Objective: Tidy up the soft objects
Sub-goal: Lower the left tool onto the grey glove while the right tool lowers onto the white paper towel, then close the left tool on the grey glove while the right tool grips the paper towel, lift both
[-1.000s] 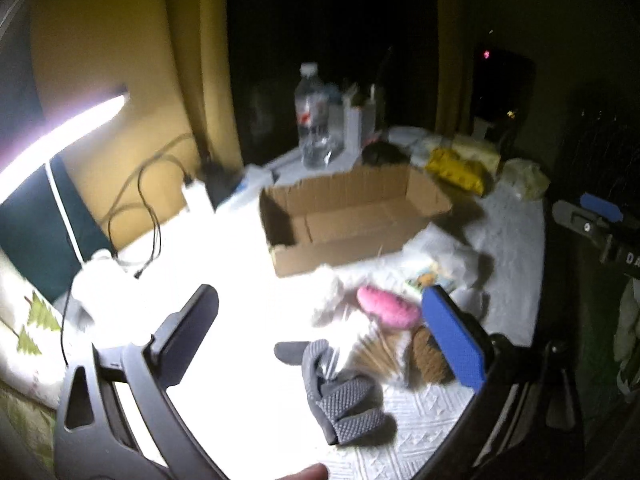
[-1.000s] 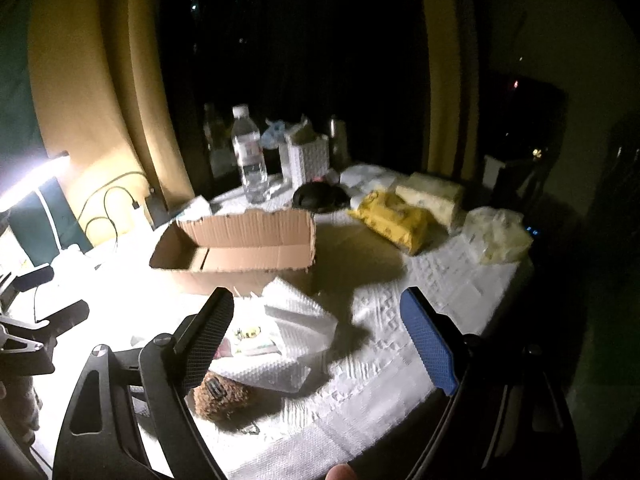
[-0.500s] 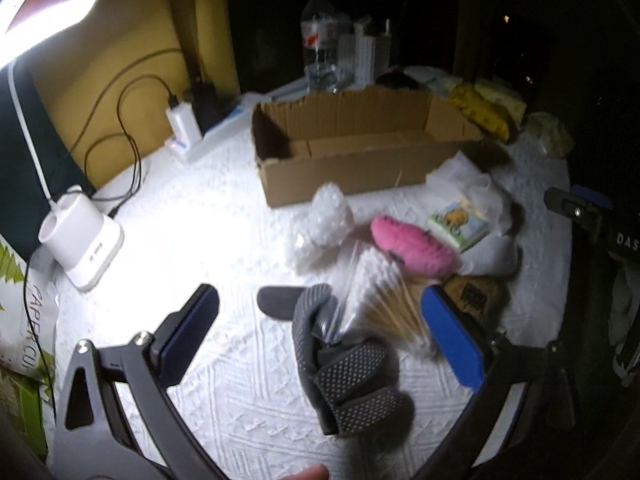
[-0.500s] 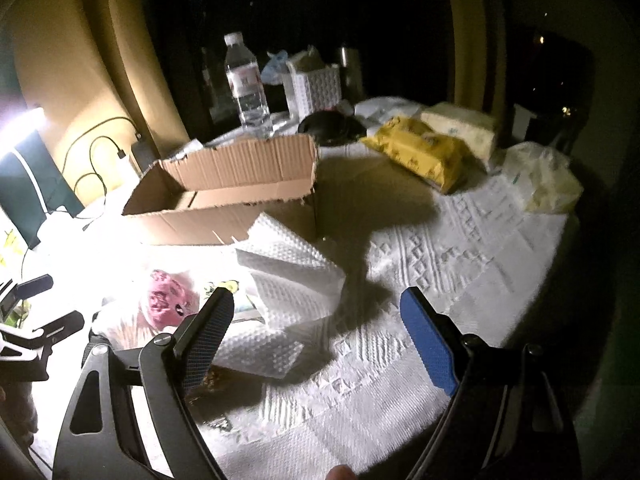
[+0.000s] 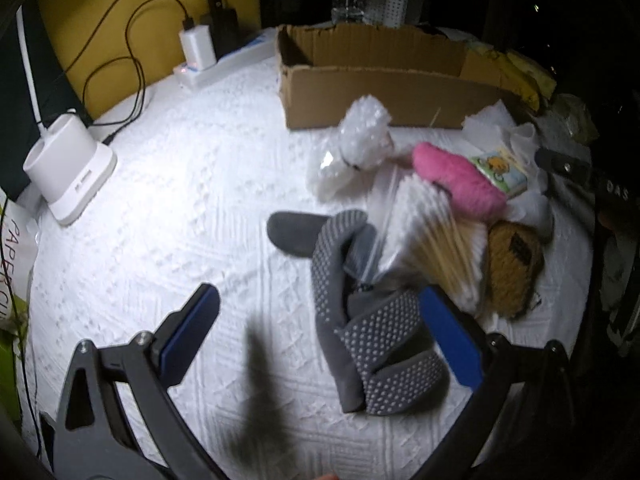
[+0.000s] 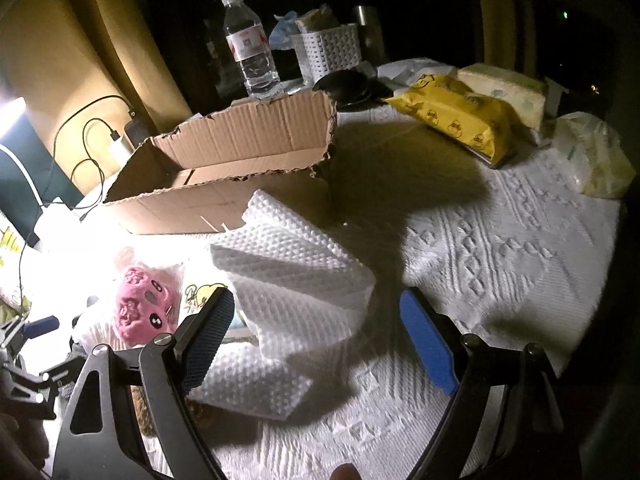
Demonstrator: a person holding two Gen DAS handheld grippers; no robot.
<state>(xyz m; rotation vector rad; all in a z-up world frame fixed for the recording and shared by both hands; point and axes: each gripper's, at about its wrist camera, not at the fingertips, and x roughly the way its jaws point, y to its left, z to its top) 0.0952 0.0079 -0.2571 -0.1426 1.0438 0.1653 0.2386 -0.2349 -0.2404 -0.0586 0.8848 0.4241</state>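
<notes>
While both tongs are held open and empty | left gripper (image 5: pixel 320 324) seen over grey dotted fabric glove (image 5: pixel 372 344) beside bagged cotton swabs (image 5: pixel 432 232) | right gripper (image 6: pixel 316 332) seen over white paper towel (image 6: pixel 292 280); clear water bottle (image 6: pixel 250 52) shown fully only there.

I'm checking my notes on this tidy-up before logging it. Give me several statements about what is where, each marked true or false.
1. The brown cardboard box holds nothing visible. True.
2. The left gripper is clamped on the grey dotted sock. False: it is open, holding nothing.
3. The pink plush toy lies outside the box. True.
4. The right gripper is shut. False: open, nothing held.
5. The clear plastic water bottle lies on its side. False: it stands upright.
</notes>
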